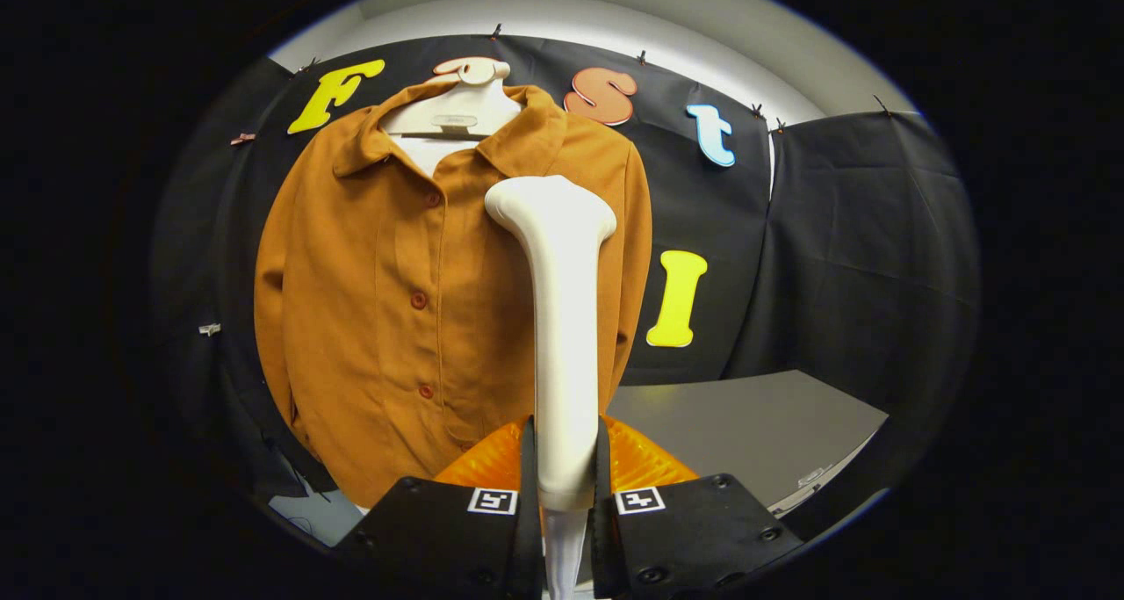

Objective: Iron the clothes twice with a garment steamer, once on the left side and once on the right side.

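Note:
A brown-orange button-up shirt (378, 301) hangs on a white hanger (457, 112) against the booth's black wall. My gripper (566, 464) is shut on the handle of a white garment steamer (562, 319), both fingers pressing its sides. The steamer stands upright beyond the fingers. Its wide head (551, 206) is up at chest height over the shirt's right half, just right of the button row. Whether the head touches the cloth cannot be told. The steamer hides part of the shirt's right front.
A grey tabletop (746, 433) lies low to the right of the shirt. Orange ribbed finger pads (637, 464) flank the steamer handle. Black cloth panels close the space behind and to the right.

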The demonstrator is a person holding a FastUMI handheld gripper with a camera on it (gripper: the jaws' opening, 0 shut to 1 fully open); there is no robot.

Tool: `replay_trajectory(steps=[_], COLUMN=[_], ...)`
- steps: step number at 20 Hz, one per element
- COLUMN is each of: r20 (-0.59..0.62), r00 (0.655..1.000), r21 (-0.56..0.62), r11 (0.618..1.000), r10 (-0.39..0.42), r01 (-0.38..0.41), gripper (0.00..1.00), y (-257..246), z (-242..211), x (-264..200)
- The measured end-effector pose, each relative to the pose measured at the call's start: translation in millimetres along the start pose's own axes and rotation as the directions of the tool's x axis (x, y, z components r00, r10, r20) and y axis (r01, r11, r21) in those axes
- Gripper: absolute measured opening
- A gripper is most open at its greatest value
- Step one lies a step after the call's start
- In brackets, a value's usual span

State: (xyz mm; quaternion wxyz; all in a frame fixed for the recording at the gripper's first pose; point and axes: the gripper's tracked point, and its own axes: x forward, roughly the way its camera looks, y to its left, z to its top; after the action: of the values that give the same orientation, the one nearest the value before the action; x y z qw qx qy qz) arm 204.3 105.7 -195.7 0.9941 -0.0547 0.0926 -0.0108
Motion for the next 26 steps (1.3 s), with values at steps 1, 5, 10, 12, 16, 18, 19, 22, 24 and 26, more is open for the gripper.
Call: replay_trajectory(steps=[1, 5, 10, 12, 16, 18, 19, 22, 24, 26], r20=[-0.014, -0.074, -0.169, -0.205, -0.260, -0.287, -0.299, -0.330, -0.341, -0.343], r00=[1.000, 0.997, 0.986, 0.978, 0.965, 0.957, 0.953, 0.942, 0.938, 0.937], r21=[-0.002, -0.003, 0.018, 0.025, 0.026, 0.027, 0.026, 0.035, 0.041, 0.046], r11=[1.000, 1.000, 1.000, 0.999, 0.999, 0.999, 0.999, 0.998, 0.998, 0.998], r10=[0.000, 0.004, 0.018, 0.026, 0.039, 0.045, 0.047, 0.055, 0.062, 0.065], r01=[0.000, -0.004, -0.015, -0.021, -0.033, -0.039, -0.041, -0.047, -0.051, -0.052], gripper=[0.26, 0.26, 0.26, 0.26, 0.26, 0.26, 0.26, 0.26, 0.26, 0.26], y=[0.8, 7.8, 15.8, 18.6, 24.2, 25.7, 26.4, 29.1, 31.1, 31.3], z=[-8.1, -40.4, -83.5, -100.6, -126.7, -137.8, -143.2, -154.6, -158.4, -160.0], x=[0.0, -1.1, -5.0, -6.9, -11.6, -13.9, -15.3, -20.8, -23.7, -29.5])
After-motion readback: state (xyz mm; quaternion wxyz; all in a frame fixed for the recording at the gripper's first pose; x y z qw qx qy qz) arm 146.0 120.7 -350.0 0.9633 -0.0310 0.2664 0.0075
